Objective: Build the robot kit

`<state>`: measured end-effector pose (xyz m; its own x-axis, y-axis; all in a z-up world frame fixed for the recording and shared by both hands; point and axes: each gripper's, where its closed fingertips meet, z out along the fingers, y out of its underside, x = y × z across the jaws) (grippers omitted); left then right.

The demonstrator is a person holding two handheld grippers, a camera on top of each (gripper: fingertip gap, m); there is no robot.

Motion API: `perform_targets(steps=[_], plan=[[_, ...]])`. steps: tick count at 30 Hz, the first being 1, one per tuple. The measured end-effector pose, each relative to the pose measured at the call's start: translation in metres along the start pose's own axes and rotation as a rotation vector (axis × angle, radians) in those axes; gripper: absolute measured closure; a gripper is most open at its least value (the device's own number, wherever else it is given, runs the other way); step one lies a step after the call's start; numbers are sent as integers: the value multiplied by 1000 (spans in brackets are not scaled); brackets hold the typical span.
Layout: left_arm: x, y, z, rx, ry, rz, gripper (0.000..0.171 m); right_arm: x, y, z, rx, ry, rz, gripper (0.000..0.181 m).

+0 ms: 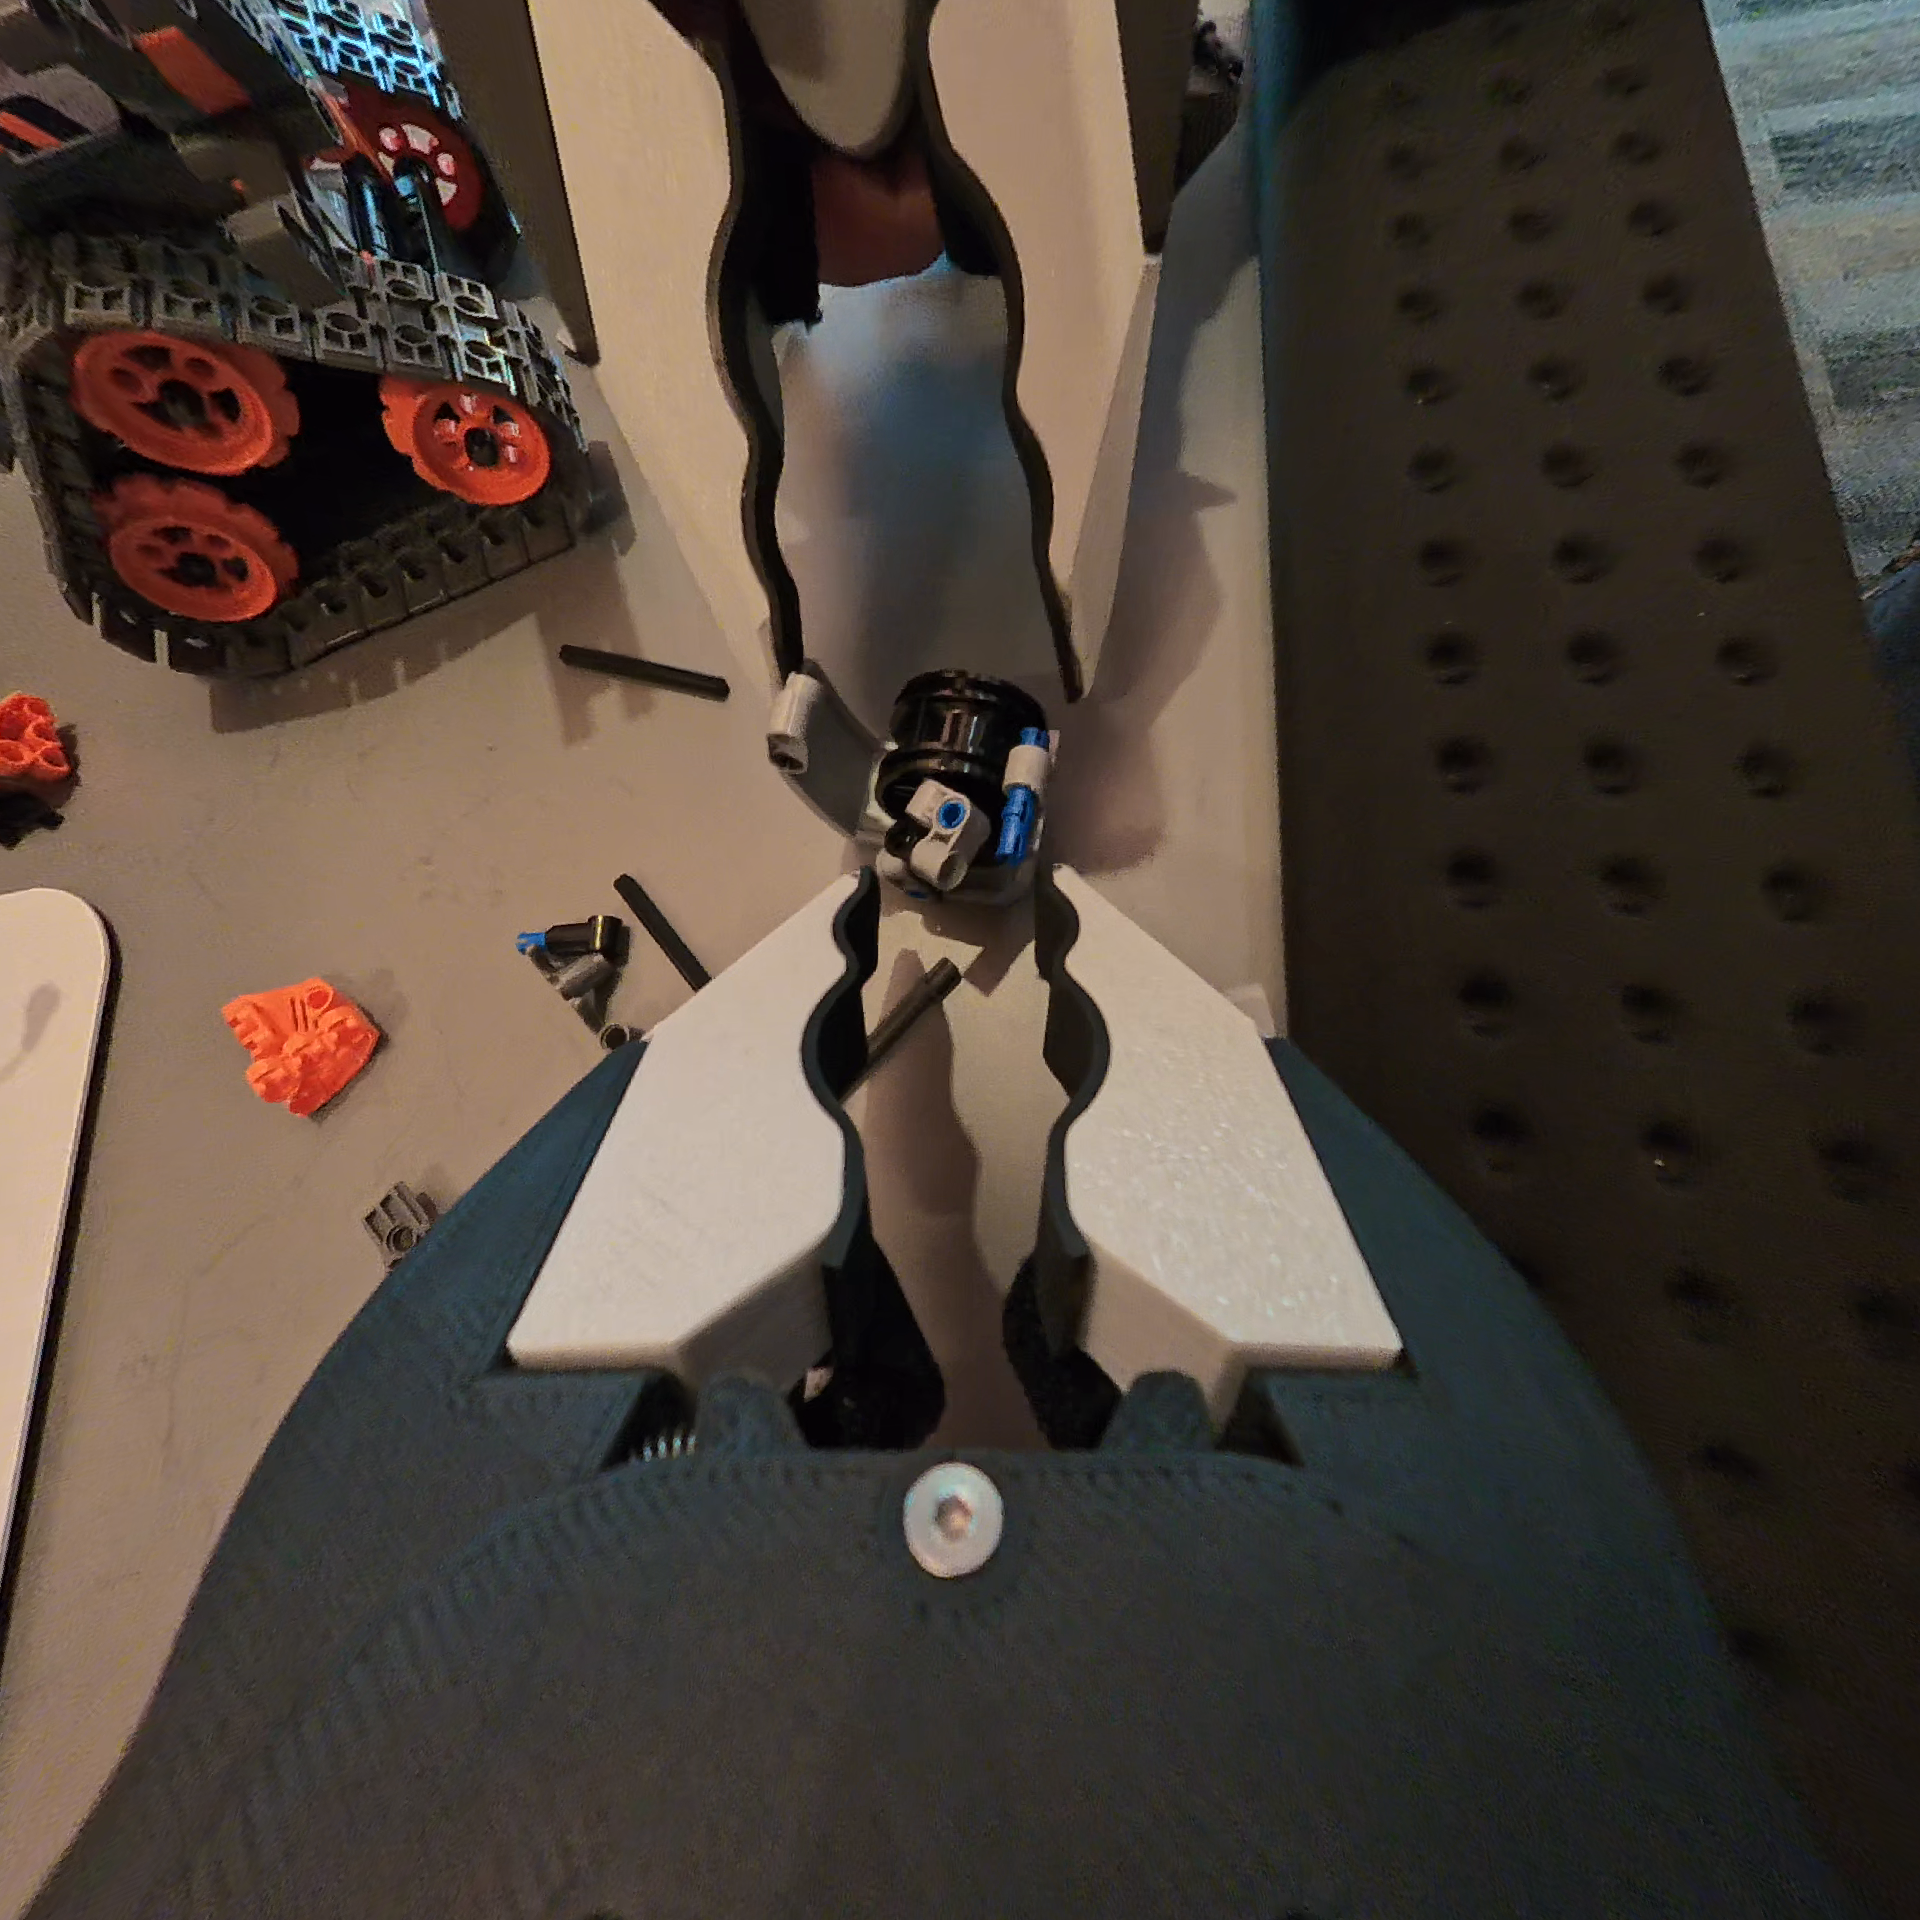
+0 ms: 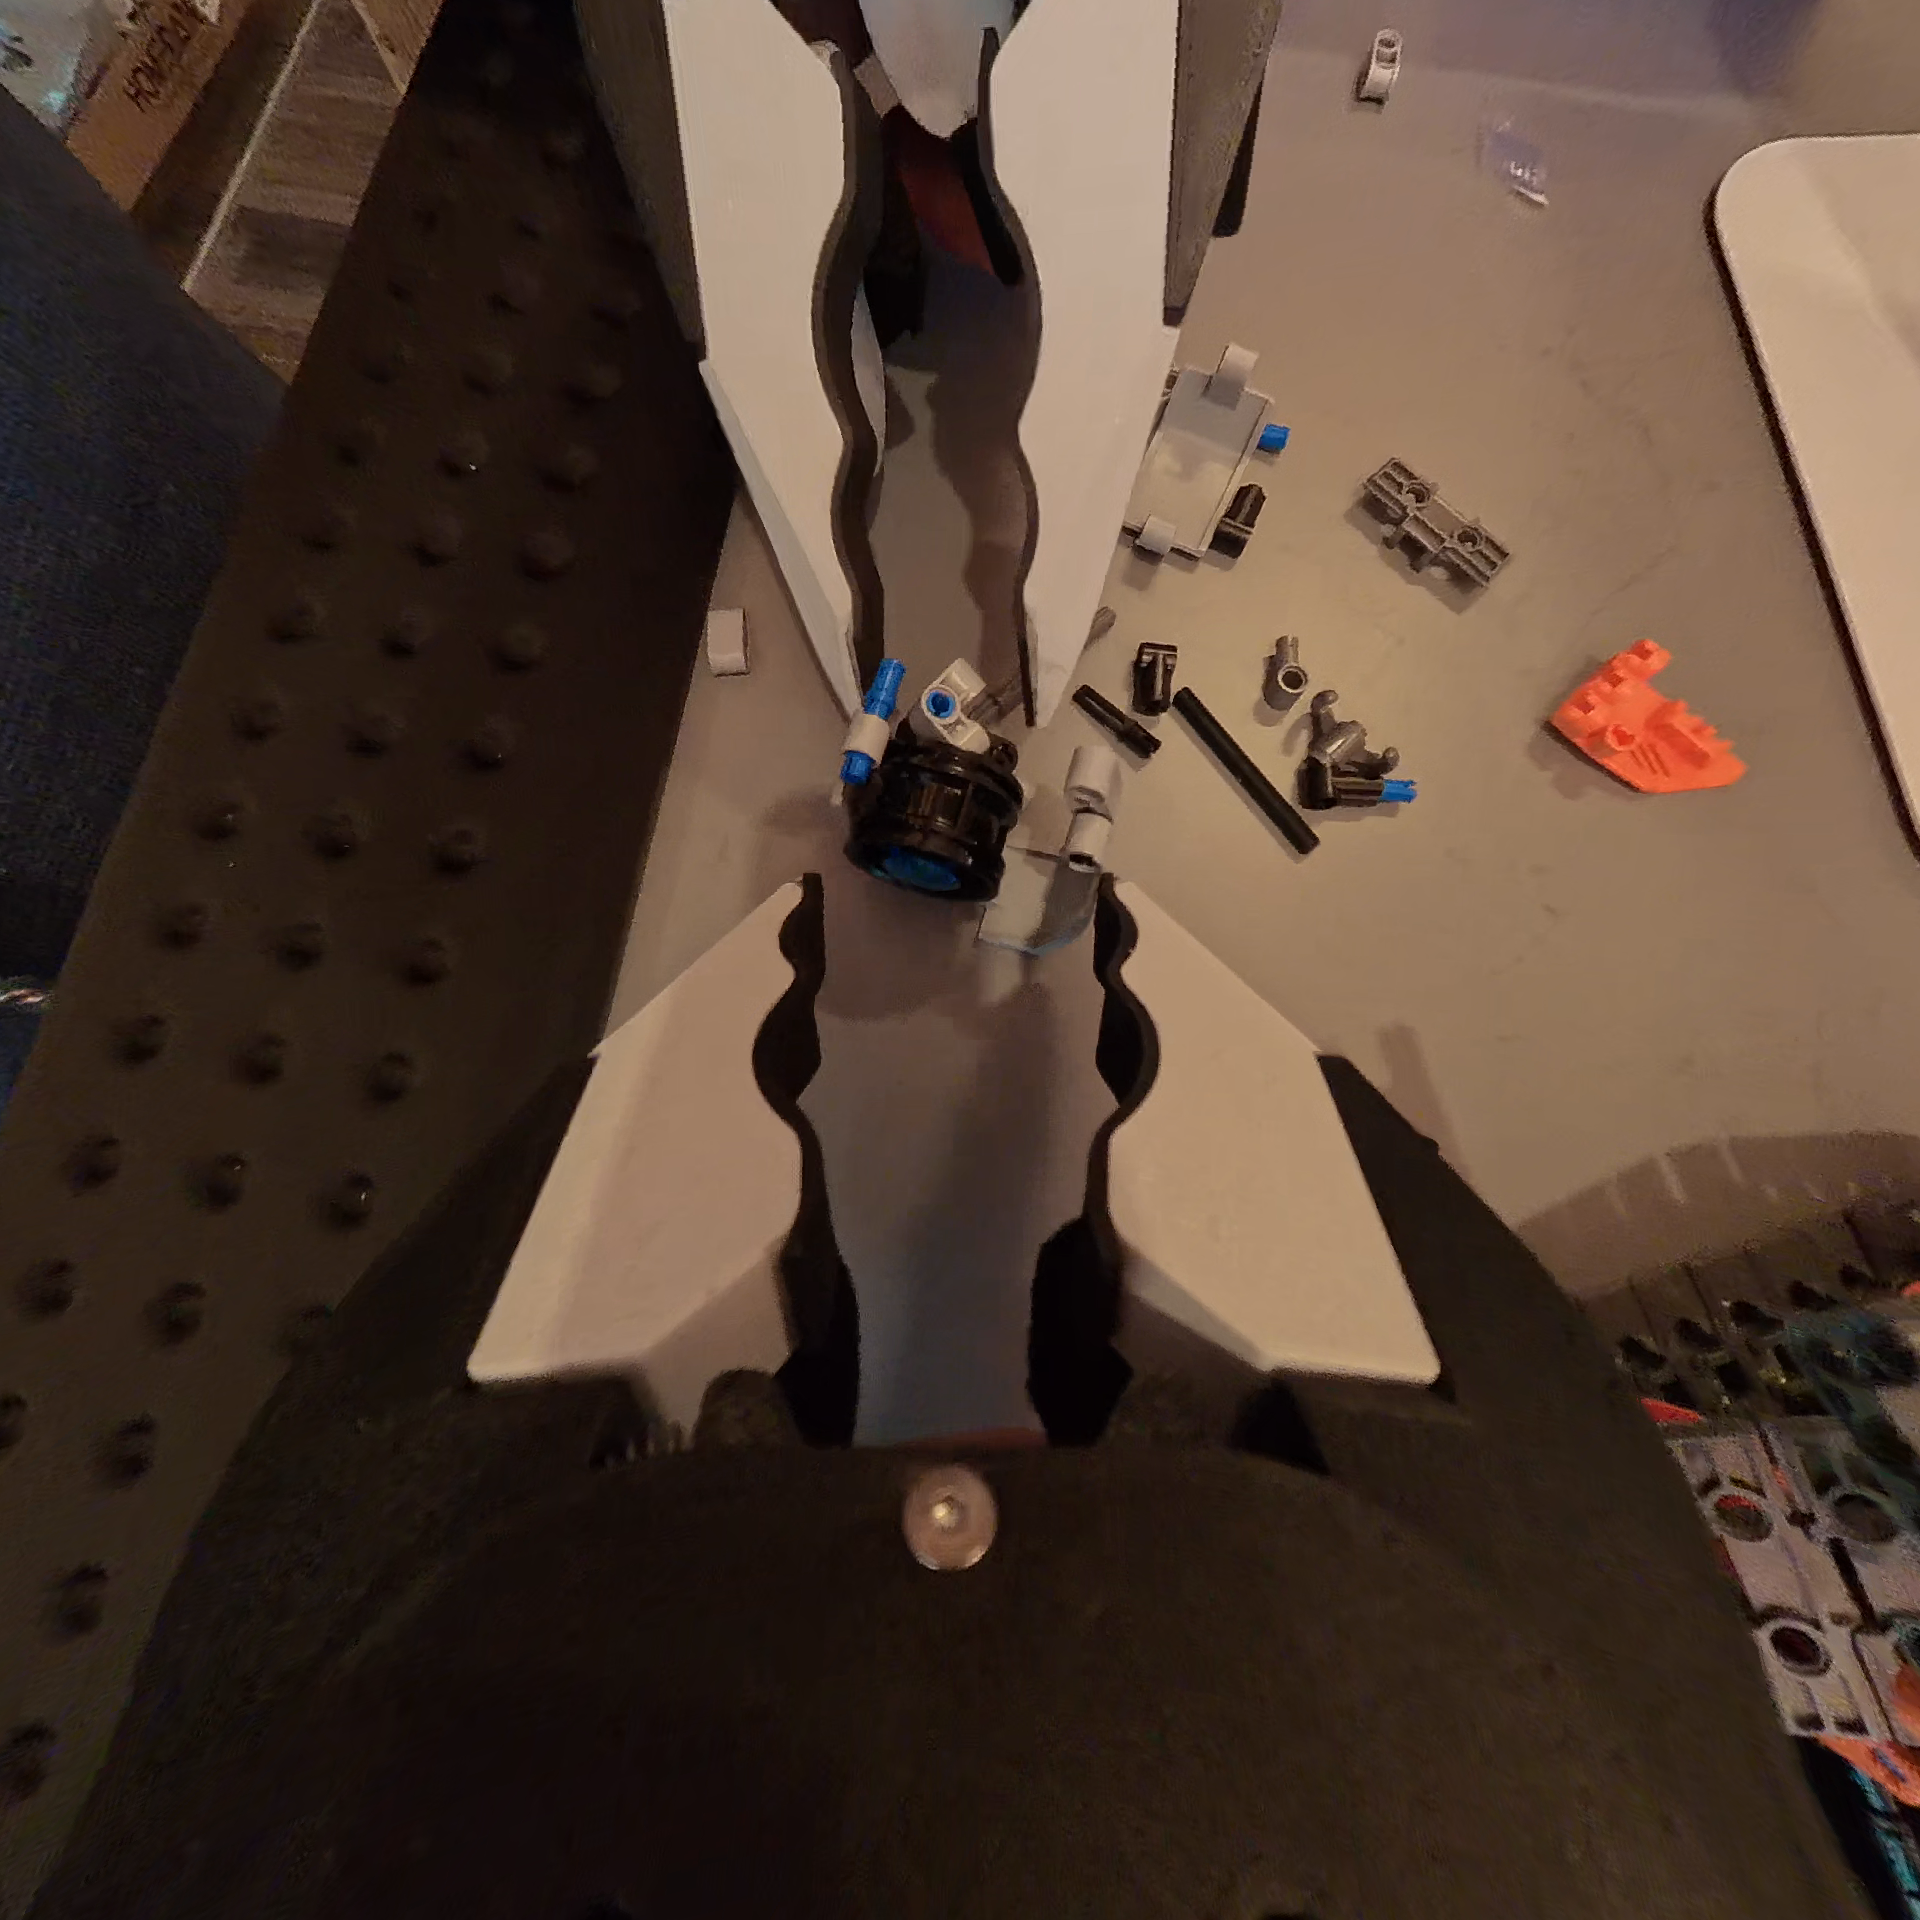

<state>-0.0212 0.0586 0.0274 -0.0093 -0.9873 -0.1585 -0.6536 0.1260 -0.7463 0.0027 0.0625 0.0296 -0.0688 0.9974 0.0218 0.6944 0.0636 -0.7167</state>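
The tracked toy vehicle is cut off by the picture's left edge.

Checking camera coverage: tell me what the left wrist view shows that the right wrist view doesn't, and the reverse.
Only the left wrist view shows the tracked vehicle's orange wheels and a small orange connector at the left edge.

Only the right wrist view shows the grey hinged panel, the dark grey perforated beam and a loose light grey connector.

Both show the black wheel assembly with blue pins between the open left gripper and open right gripper, the orange angular piece, the studded mat and a white board's corner.
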Motion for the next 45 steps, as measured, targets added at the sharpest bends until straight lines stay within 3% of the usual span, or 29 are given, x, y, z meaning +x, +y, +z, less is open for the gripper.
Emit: perform_targets(steps=[9, 14, 22, 27, 35, 41, 45], plan=[[1, -6, 5, 3, -18, 30, 152, 7, 1, 2, -2, 34, 10, 135], [-1, -5, 5, 1, -25, 16, 151, 4, 1, 4, -1, 15, 21, 126], [-2, -6, 7, -2, -39, 26, 152, 8, 1, 3, -5, 44, 8, 134], [-3, -5, 7, -23, -73, 72, 152, 8, 5, 1, -14, 32, 25, 129], [1, -6, 5, -41, -123, 180, 153, 7, 5, -4, 8, 5, 41, 139], [5, 6, 13, -143, -162, 310, 163, 3, 8, -8, -8, 0, 10, 141], [0, 4, 9, -99, -143, 223, 155, 5, 9, -11, -3, 0, 18, 141]])
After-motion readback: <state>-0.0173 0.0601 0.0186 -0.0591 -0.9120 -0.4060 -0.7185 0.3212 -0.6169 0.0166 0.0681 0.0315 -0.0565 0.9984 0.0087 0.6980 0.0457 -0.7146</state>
